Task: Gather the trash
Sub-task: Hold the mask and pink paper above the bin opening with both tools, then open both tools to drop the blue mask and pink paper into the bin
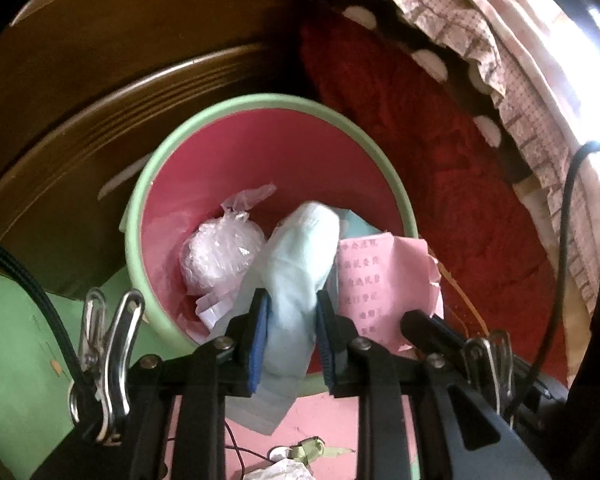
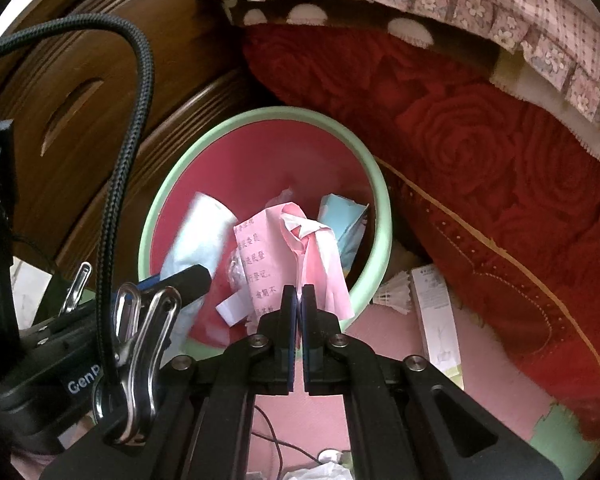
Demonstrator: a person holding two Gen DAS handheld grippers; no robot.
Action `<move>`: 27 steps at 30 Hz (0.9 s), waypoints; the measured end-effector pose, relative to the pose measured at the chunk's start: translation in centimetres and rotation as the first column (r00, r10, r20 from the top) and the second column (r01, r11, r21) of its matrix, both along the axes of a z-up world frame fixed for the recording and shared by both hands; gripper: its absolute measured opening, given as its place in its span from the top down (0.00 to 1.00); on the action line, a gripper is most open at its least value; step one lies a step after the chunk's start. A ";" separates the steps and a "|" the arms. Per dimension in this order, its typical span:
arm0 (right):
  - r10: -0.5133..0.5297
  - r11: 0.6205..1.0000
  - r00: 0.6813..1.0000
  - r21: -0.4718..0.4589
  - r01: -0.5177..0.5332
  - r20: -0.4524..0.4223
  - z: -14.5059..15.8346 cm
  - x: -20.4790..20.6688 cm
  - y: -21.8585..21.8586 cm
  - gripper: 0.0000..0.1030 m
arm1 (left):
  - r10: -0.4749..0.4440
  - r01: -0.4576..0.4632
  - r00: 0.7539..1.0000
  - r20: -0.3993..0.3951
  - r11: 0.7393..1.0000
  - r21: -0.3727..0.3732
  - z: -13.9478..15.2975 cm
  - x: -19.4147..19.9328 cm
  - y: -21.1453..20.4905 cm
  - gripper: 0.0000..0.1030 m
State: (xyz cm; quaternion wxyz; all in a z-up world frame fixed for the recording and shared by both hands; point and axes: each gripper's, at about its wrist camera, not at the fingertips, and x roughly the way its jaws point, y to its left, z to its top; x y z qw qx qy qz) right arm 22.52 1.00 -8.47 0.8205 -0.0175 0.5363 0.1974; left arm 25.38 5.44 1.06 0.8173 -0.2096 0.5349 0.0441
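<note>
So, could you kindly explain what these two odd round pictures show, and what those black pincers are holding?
Each picture comes from a wide-angle camera mounted on a hand-held gripper, looking forward along its two fingers; a person carries one in each hand. Both point down into a green bin with a pink liner, standing on the floor between a wooden cabinet and a red rose-patterned blanket. The left gripper is clamped on a pale blue wad over the bin. The right gripper is shut on a crumpled pink printed paper. A knotted clear plastic bag already lies inside.
</note>
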 end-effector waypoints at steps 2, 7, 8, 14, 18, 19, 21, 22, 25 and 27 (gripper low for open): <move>-0.001 1.000 1.000 0.003 0.001 -0.004 -0.1 0.1 -0.1 0.97 | 0.003 -0.003 1.000 -0.013 1.000 -0.012 -0.4 0.4 0.1 0.78; -0.010 1.000 1.000 0.007 0.010 -0.012 -0.2 0.3 -0.3 0.97 | 0.002 -0.002 1.000 -0.029 1.000 -0.004 -0.6 0.7 0.1 0.75; -0.013 1.000 1.000 0.010 0.013 -0.015 -0.3 0.4 -0.3 0.97 | 0.001 -0.001 1.000 -0.028 1.000 -0.001 -0.6 0.8 0.1 0.73; -0.028 0.999 0.999 0.026 0.030 -0.041 -1.0 0.8 -0.8 0.96 | 0.011 -0.011 0.999 -0.033 1.000 0.008 -0.7 1.0 0.2 0.67; -0.035 0.999 0.998 0.035 0.037 -0.052 -1.5 0.9 -1.1 0.94 | 0.013 -0.013 1.000 -0.027 1.000 0.010 -0.2 0.1 0.5 0.67; -0.036 0.999 0.998 0.036 0.038 -0.051 -1.5 0.9 -1.2 0.93 | 0.013 -0.013 1.000 -0.026 1.000 0.010 -0.1 -0.1 0.5 0.67; -0.040 0.998 0.998 0.040 0.042 -0.051 -1.5 0.9 -1.2 0.90 | 0.015 -0.014 1.000 -0.025 1.000 0.008 0.1 -0.3 0.7 0.67; -0.043 0.998 0.998 0.042 0.045 -0.051 -1.5 0.9 -1.3 0.87 | 0.015 -0.015 1.000 -0.024 1.000 0.008 0.2 -0.4 0.8 0.67; -0.053 0.997 0.997 0.044 0.055 -0.053 -1.5 0.8 -1.4 0.80 | 0.016 -0.016 1.000 -0.021 1.000 0.008 0.5 -0.6 0.9 0.67; -0.057 0.997 0.997 0.049 0.060 -0.049 -1.2 0.7 -1.5 0.79 | 0.014 -0.014 1.000 -0.016 1.000 0.004 0.9 -0.8 0.9 0.67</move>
